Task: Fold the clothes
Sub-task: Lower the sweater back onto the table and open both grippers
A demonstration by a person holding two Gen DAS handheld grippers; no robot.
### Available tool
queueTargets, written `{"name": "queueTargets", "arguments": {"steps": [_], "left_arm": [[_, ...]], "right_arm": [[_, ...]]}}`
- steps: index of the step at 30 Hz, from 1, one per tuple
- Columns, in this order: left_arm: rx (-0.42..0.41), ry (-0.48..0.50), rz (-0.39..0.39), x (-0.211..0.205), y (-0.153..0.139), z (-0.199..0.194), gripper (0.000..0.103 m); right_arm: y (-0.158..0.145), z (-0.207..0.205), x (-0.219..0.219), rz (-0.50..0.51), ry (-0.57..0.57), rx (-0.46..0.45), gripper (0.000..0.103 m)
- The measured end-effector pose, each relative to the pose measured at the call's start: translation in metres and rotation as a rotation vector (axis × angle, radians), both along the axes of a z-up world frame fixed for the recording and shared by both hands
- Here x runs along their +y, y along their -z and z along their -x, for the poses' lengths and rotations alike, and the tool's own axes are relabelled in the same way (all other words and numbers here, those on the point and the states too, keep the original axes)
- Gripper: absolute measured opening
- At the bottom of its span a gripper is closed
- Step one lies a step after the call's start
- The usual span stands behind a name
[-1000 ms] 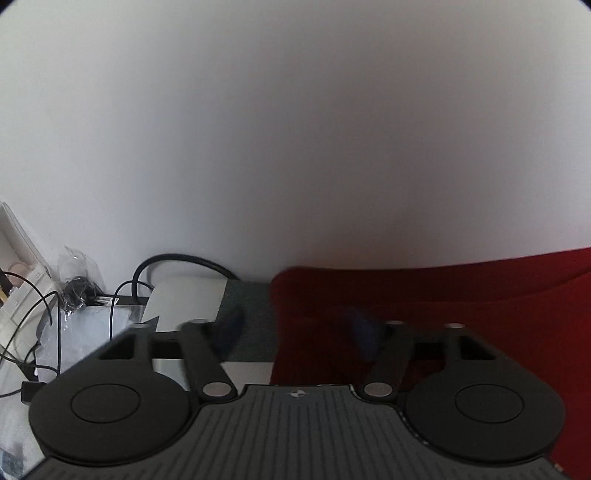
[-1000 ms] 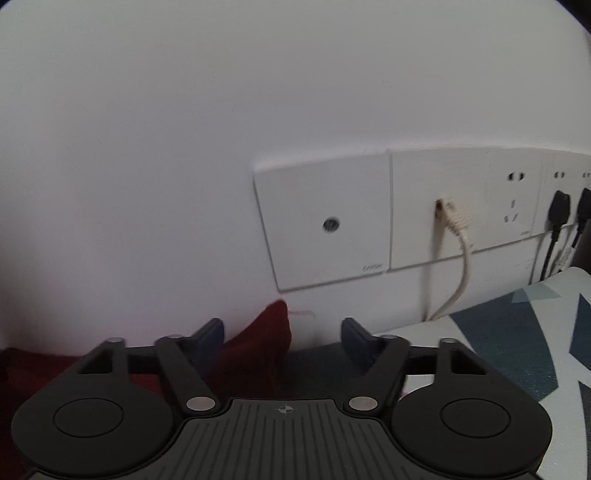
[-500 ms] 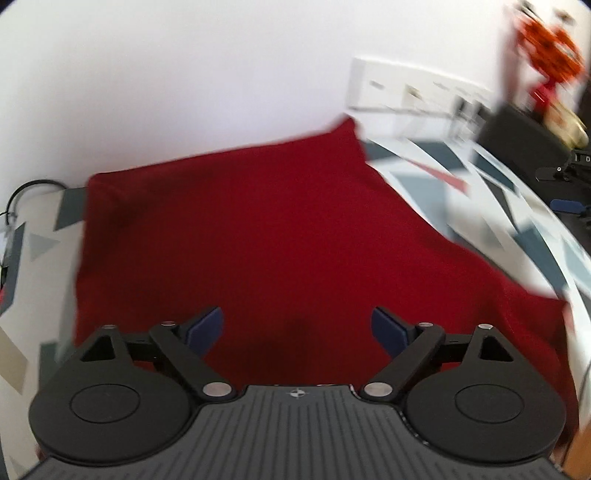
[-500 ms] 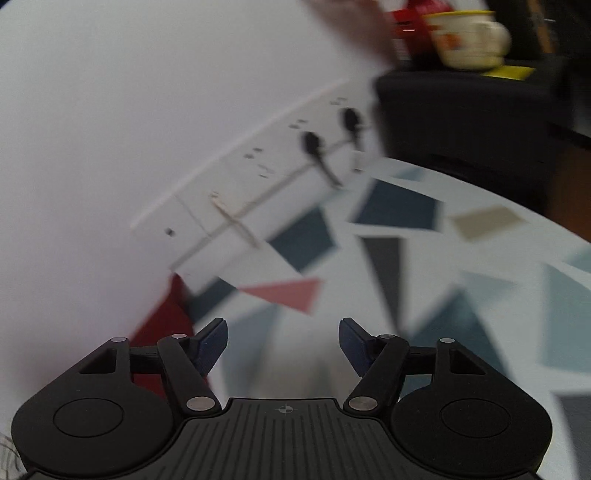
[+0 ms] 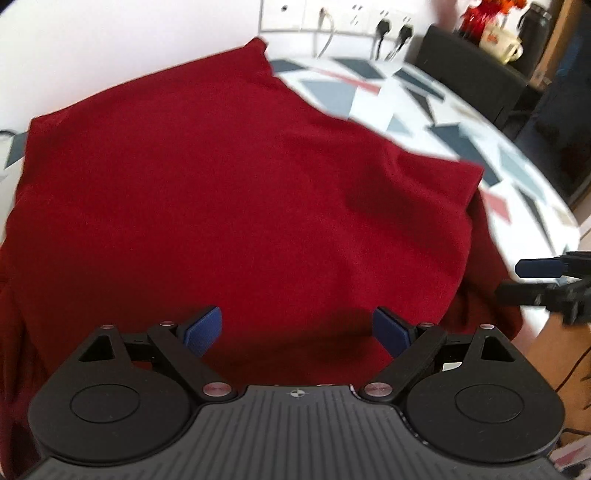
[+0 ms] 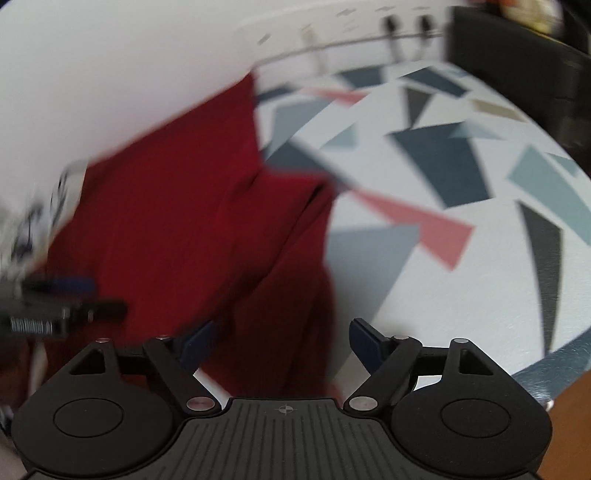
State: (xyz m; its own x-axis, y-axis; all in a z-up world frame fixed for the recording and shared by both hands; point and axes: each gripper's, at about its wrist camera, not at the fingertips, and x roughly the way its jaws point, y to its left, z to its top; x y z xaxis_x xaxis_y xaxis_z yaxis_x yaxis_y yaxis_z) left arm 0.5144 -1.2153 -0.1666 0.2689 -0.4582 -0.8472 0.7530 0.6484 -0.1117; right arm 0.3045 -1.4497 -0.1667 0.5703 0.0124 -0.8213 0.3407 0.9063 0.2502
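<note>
Red cloth, a garment [image 5: 229, 206], lies spread over the left part of the patterned tabletop [image 5: 461, 122], its far corner against the white wall below the sockets [image 5: 332, 14] and its near edge draped over the tabletop's front. The left claw [image 5: 297, 330] hangs above the near part of the garment with blue pads wide apart and nothing gripped. The right claw [image 6: 282, 341] sits over the garment's right edge, its jaws opening, no cloth pinched between them; that view is blurred.
</note>
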Motion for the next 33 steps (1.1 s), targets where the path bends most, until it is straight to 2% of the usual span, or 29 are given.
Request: {"name": "queueTargets", "arguments": {"steps": [1,2,3,5,6,7,10,12,15,17,18,19,20,21,23,25,30,33], "left_arm": [[0.004,-0.014,-0.015,0.002,0.003,0.003,0.091],[0.010,-0.030,-0.032,0.003,0.006,0.005,0.091],[0.013,-0.045,-0.051,0.003,0.010,0.008,0.091],[-0.020,-0.059,-0.082,0.002,0.015,0.015,0.091],[-0.045,-0.064,-0.096,0.002,0.016,0.020,0.093],[-0.061,-0.079,-0.108,0.002,0.016,0.023,0.094],[-0.044,-0.166,-0.126,0.001,0.015,0.024,0.094],[-0.049,-0.199,-0.140,0.001,0.014,0.027,0.095],[-0.040,-0.260,-0.143,-0.001,0.015,0.029,0.096],[-0.016,-0.314,-0.140,0.003,0.014,0.031,0.096],[-0.009,-0.336,-0.140,0.003,0.015,0.031,0.096],[-0.010,-0.352,-0.143,0.003,0.015,0.032,0.096],[-0.011,-0.368,-0.149,0.003,0.015,0.033,0.096],[-0.012,-0.385,-0.154,0.002,0.014,0.034,0.096],[-0.018,-0.415,-0.168,-0.002,0.014,0.036,0.096],[-0.035,-0.433,-0.184,-0.005,0.012,0.039,0.096],[-0.051,-0.470,-0.201,-0.012,0.012,0.042,0.097],[-0.053,-0.488,-0.208,-0.013,0.011,0.043,0.099]], "right_arm": [[0.004,-0.004,0.005,0.018,-0.024,0.022,0.069],[0.007,-0.007,0.009,0.041,-0.045,0.020,0.069],[0.009,-0.010,0.012,0.065,-0.066,0.014,0.062],[0.008,-0.018,0.016,0.123,-0.135,0.018,0.045],[0.007,-0.021,0.015,0.149,-0.173,0.022,0.031],[0.007,-0.023,0.009,0.165,-0.205,0.022,0.025],[0.005,-0.030,-0.013,0.223,-0.276,0.022,0.017],[0.000,-0.035,-0.041,0.321,-0.231,0.032,0.010],[-0.015,-0.043,-0.105,0.428,0.005,0.015,0.009],[-0.034,-0.039,-0.139,0.455,0.159,-0.082,0.012],[-0.041,-0.034,-0.145,0.471,0.224,-0.140,0.021],[-0.048,-0.029,-0.149,0.487,0.287,-0.199,0.044],[-0.055,-0.023,-0.153,0.502,0.350,-0.259,0.055],[-0.057,-0.016,-0.153,0.463,0.379,-0.301,0.067],[-0.058,0.000,-0.153,0.362,0.422,-0.377,0.065],[-0.051,0.018,-0.151,0.249,0.472,-0.406,0.068],[-0.016,0.043,-0.176,-0.105,0.592,-0.369,0.067],[0.003,0.040,-0.207,-0.237,0.665,-0.336,0.066]]}}
